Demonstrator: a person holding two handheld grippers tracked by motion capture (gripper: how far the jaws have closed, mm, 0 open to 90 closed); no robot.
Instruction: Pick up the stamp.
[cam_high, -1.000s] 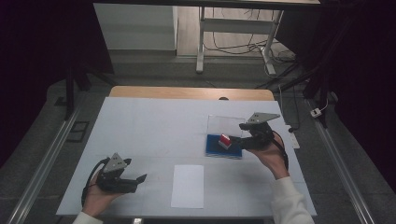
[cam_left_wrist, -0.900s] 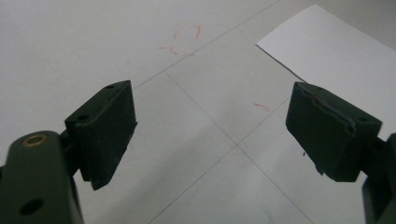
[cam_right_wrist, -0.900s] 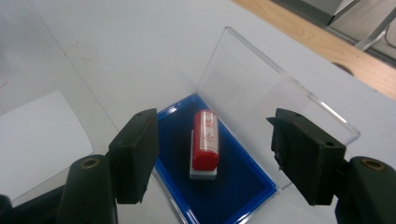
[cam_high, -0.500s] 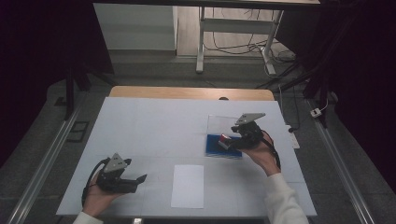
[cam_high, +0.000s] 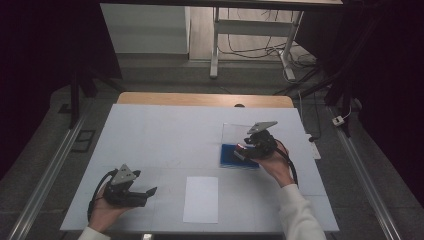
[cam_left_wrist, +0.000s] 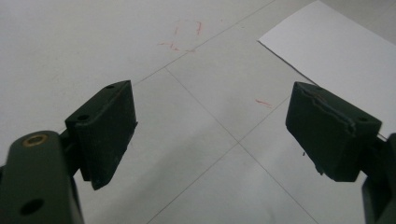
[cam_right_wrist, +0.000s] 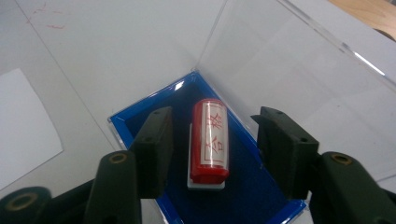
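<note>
The red stamp (cam_right_wrist: 208, 140) now lies between the lowered right claw (cam_right_wrist: 212, 144)'s closing, seemingly untouching jaws.

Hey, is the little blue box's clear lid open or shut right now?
Open. The clear lid stands raised behind the blue box, and the red stamp lies uncovered inside on the blue lining.
</note>
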